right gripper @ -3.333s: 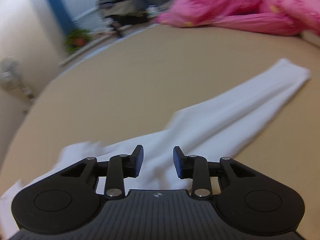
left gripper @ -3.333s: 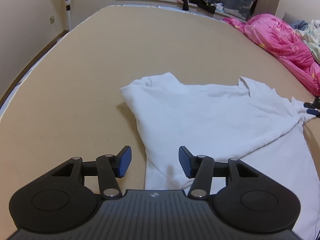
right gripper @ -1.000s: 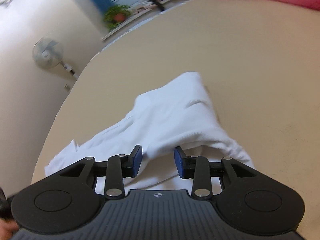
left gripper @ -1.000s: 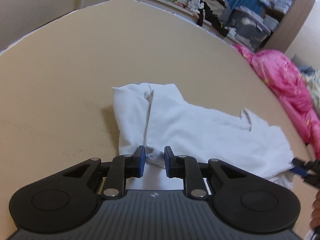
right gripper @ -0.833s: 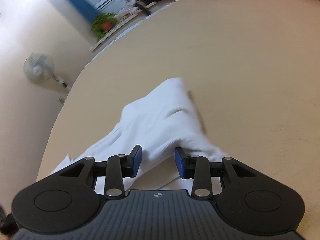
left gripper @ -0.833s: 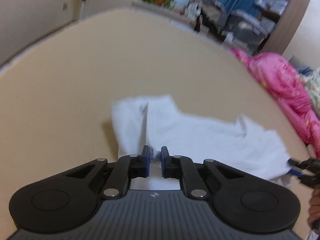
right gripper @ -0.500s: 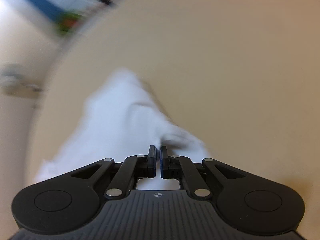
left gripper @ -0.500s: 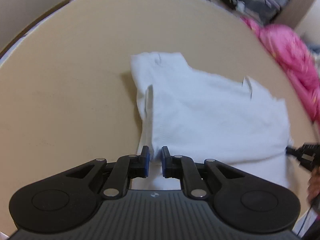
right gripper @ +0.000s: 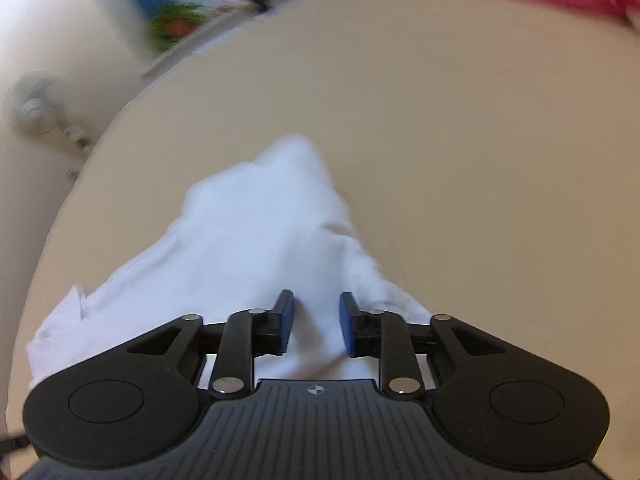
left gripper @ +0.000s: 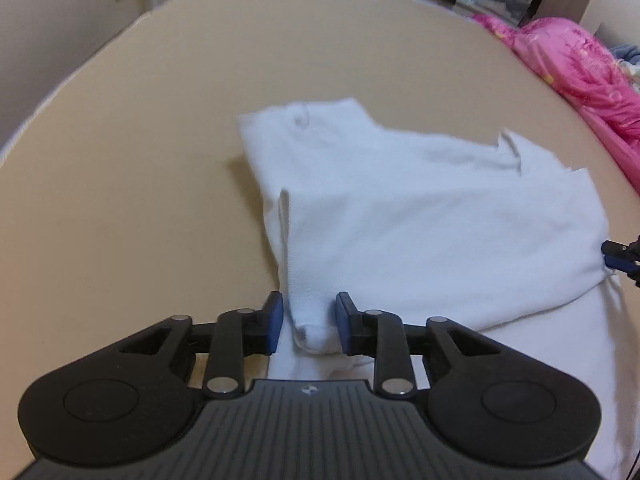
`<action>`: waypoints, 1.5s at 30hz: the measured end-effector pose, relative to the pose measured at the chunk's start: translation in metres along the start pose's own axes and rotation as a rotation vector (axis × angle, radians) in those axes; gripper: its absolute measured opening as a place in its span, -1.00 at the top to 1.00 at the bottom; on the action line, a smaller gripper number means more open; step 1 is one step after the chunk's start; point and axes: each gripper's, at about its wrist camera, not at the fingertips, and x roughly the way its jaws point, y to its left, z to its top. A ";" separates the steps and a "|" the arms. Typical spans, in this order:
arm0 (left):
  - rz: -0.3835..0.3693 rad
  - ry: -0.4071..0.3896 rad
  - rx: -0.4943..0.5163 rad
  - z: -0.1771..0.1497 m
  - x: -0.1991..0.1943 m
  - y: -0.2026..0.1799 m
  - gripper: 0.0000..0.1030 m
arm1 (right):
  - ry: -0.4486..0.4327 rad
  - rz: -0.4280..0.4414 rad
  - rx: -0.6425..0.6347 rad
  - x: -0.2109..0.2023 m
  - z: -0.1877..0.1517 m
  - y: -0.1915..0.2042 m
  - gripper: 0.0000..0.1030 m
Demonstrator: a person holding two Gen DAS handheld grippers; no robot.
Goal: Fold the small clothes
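Now both the left gripper and right gripper have their fingers parted around the white shirt, so the loose folded edge could slump open on the bed

small plain white cotton garment: white, no print
flat bed surface: plain tan
crumpled quilt: bright pink, faint yellow pattern
gripper pads: blue

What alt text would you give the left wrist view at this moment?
The left gripper, jaws open, straddles a bunched corner of a white garment lying partly folded on a tan bed surface. The right gripper shows at the garment's right edge, a pink quilt lies beyond, and storage bins are blurred behind it.
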 end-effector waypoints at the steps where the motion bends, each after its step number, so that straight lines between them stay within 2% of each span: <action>1: -0.022 -0.035 0.000 0.000 -0.008 0.000 0.32 | -0.017 0.011 -0.030 -0.002 0.002 0.002 0.53; 2: -0.034 -0.063 -0.002 -0.002 -0.014 0.002 0.29 | -0.024 0.003 -0.055 -0.006 0.001 0.001 0.51; 4: -0.021 -0.071 -0.001 -0.006 -0.013 0.004 0.26 | 0.025 0.007 -0.013 0.000 -0.003 -0.013 0.55; 6: 0.011 0.020 -0.003 -0.016 0.002 0.005 0.18 | 0.023 0.008 0.021 -0.006 -0.004 -0.018 0.70; 7: 0.001 0.020 -0.017 -0.021 0.001 0.008 0.17 | 0.022 0.002 0.014 -0.013 -0.002 -0.016 0.70; 8: 0.004 0.013 -0.015 -0.021 -0.009 0.007 0.17 | 0.006 -0.005 0.004 -0.025 -0.003 -0.013 0.67; 9: 0.012 0.006 0.005 -0.019 -0.021 0.005 0.18 | -0.016 -0.031 -0.014 -0.037 -0.003 -0.010 0.54; 11: 0.022 -0.063 0.038 -0.021 -0.055 0.001 0.18 | -0.061 -0.062 -0.085 -0.074 -0.005 0.000 0.42; 12: 0.021 -0.086 0.045 -0.026 -0.072 0.000 0.18 | -0.079 -0.054 -0.109 -0.089 -0.004 0.000 0.42; 15: 0.000 -0.123 0.052 -0.050 -0.115 -0.009 0.18 | -0.135 -0.012 -0.150 -0.140 -0.007 -0.006 0.33; 17: -0.014 -0.133 0.058 -0.078 -0.136 -0.014 0.18 | -0.145 0.015 -0.175 -0.170 -0.014 -0.015 0.25; 21: 0.009 -0.119 0.082 -0.134 -0.156 -0.023 0.18 | -0.130 0.026 -0.239 -0.196 -0.042 -0.043 0.19; 25: 0.012 -0.050 0.080 -0.177 -0.155 -0.020 0.23 | -0.070 -0.023 -0.299 -0.208 -0.063 -0.072 0.19; 28: 0.005 -0.005 0.061 -0.199 -0.155 -0.009 0.23 | -0.020 -0.007 -0.320 -0.214 -0.074 -0.087 0.19; 31: -0.050 0.094 -0.028 -0.213 -0.148 0.005 0.23 | 0.074 -0.019 -0.293 -0.213 -0.085 -0.106 0.19; 35: -0.065 0.198 -0.107 -0.226 -0.142 0.011 0.24 | 0.184 -0.025 -0.241 -0.203 -0.094 -0.119 0.19; 37: -0.074 0.212 -0.093 -0.230 -0.142 0.005 0.23 | 0.240 -0.024 -0.249 -0.198 -0.101 -0.120 0.19; 40: -0.007 0.216 -0.051 -0.236 -0.141 -0.002 0.24 | 0.302 -0.067 -0.288 -0.196 -0.112 -0.121 0.19; 45: 0.012 0.237 -0.079 -0.237 -0.140 -0.001 0.24 | 0.381 -0.100 -0.318 -0.192 -0.127 -0.122 0.19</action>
